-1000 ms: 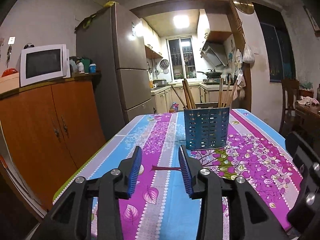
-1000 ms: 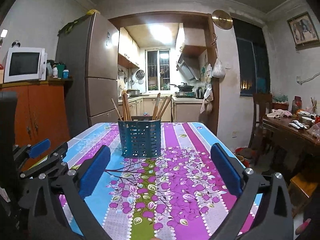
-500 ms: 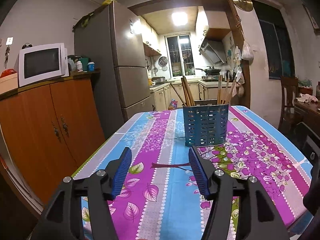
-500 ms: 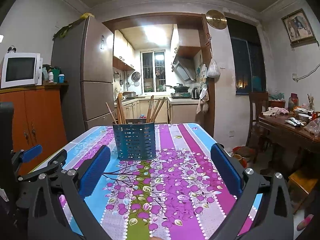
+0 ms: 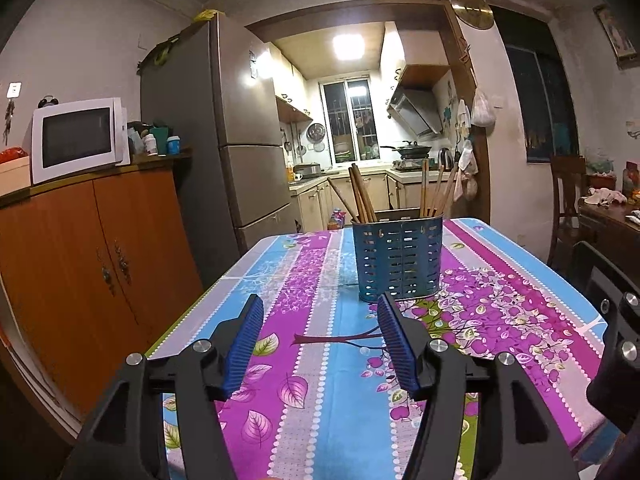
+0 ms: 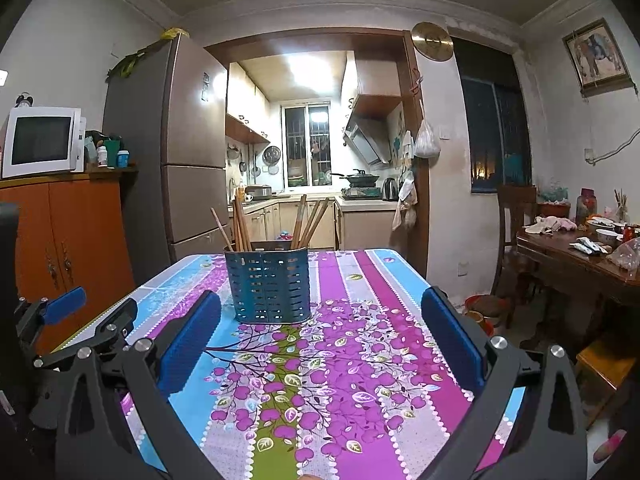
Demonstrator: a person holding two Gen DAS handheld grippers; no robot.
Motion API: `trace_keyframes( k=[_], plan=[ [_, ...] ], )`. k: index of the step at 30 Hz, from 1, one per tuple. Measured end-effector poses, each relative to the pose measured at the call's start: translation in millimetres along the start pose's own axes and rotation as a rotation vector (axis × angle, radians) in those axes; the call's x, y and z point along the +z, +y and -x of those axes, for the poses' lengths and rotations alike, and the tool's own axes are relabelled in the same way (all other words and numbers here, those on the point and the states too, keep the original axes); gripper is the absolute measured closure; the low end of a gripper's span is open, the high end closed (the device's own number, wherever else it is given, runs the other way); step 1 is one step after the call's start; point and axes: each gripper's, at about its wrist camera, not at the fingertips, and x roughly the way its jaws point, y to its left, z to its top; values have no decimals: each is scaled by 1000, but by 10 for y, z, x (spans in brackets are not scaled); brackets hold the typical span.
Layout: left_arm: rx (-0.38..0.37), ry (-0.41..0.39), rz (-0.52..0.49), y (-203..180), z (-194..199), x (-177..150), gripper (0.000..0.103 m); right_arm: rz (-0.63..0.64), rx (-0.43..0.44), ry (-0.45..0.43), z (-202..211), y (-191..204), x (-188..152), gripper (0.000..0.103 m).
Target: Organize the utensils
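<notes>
Both tongs, left [image 5: 318, 340] and right [image 6: 320, 344], gape empty; holder [image 6: 268, 286] at 12 o'clock keeps 2 chopstick [image 6: 310, 220] groups upright.

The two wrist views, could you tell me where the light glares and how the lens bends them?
Left wrist view: the kitchen ceiling light blows out white and glares off the fridge; the cabinet bows. Right wrist view: the same light washes out; walls curve at the edges, and the utensil holder stays sharp.
</notes>
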Motion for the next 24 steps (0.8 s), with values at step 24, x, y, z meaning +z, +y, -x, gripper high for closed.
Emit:
trace_keyframes(
  k=[24],
  plan=[
    [-42, 10, -18, -40, -41, -38, 43, 10, 2, -9, 35, 51, 60, 6]
  ],
)
